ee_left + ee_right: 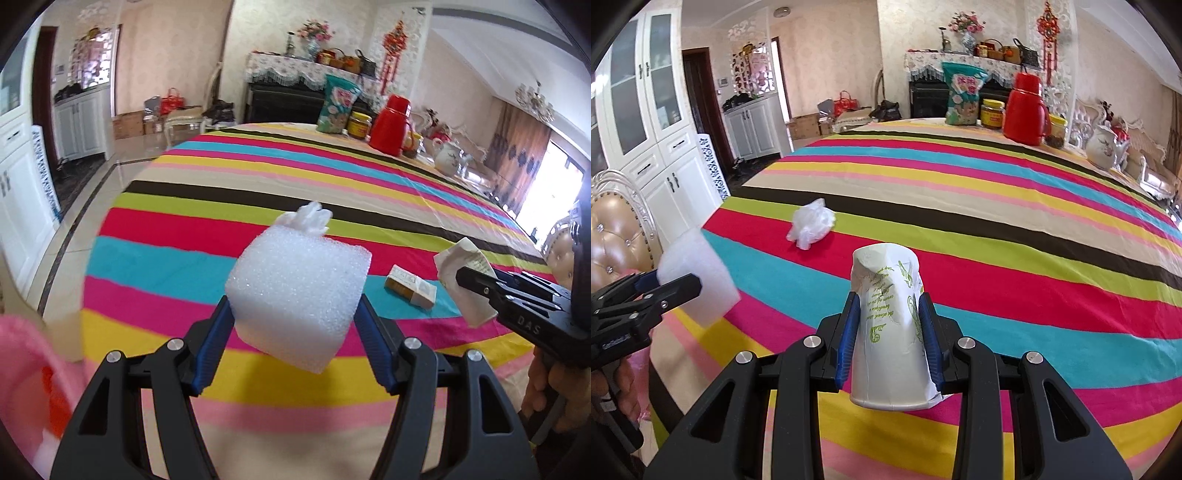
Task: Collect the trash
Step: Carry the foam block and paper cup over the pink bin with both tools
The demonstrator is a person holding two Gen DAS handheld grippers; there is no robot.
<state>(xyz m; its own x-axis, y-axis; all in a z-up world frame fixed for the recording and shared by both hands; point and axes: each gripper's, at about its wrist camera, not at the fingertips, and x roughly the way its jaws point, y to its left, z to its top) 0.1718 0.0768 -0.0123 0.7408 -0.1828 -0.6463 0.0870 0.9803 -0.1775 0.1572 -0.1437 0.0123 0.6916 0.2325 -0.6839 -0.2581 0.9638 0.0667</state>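
Plastic wad and carton (small, torn) lie on striped tablecloth.

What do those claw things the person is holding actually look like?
Both are matte black plastic tools. The left claw and the right claw each have two angular black arms with triangular cut-outs and round silver pivot bolts. Ribbed blue pads line the inside of the fingers. Seen from the side, the right claw's body carries pale lettering that looks like "DAS". I see no cables, and no sleeve that I can make out.
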